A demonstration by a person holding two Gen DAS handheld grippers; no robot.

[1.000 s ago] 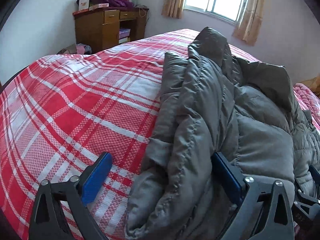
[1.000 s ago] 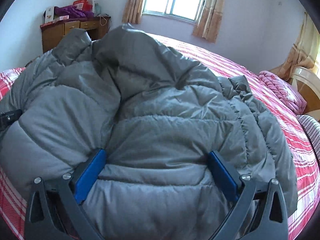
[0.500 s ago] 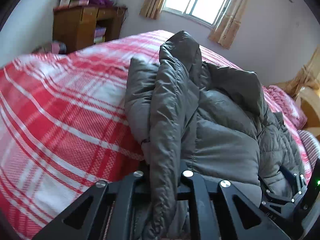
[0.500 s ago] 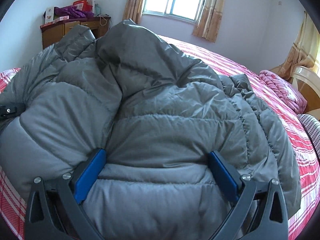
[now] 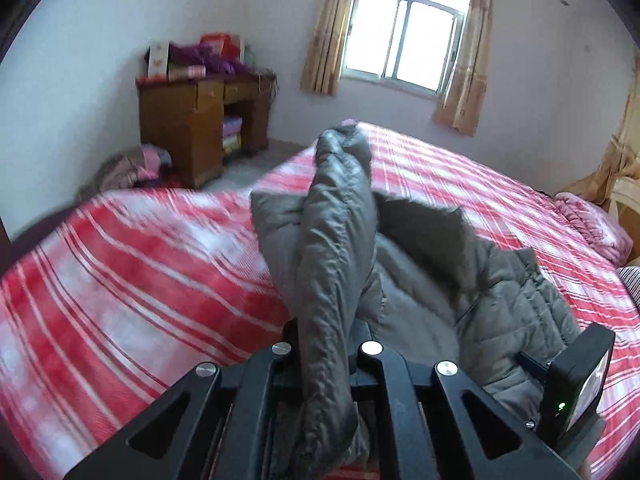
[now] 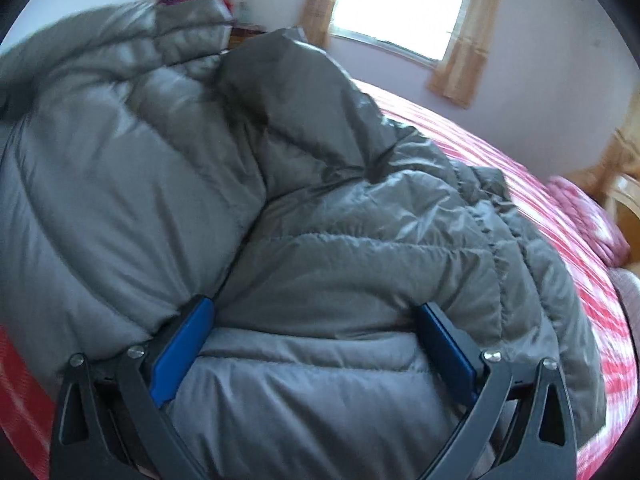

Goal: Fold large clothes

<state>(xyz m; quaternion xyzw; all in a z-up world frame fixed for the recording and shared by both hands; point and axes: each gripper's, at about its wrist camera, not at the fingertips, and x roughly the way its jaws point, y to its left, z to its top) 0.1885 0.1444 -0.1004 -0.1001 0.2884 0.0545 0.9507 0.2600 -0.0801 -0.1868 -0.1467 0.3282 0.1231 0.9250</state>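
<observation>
A grey padded jacket lies in a heap on a bed covered with a red-and-white checked spread.

Left gripper: clenched on a fold of the jacket. The jaws have just closed, and a thick ridge of grey fabric stands pinched between them, rising from the gripper toward the far side of the bed. The rest of the jacket trails off to the right of that ridge and rests on the spread.

Right gripper: jaws wide apart — the blue pads sit on either side of a broad quilted panel of the jacket. The fabric bulges between them and over their tips; the pads touch its sides, but whether they press on it cannot be told. In the left wrist view part of this gripper shows at the lower right edge, at the near end of the jacket.

Surroundings: a window with tan curtains in the far wall; a wooden desk against the left wall with boxes and purple cloth piled on top; a pink bundle at the far right end of the bed. Both views are partly blurred.
</observation>
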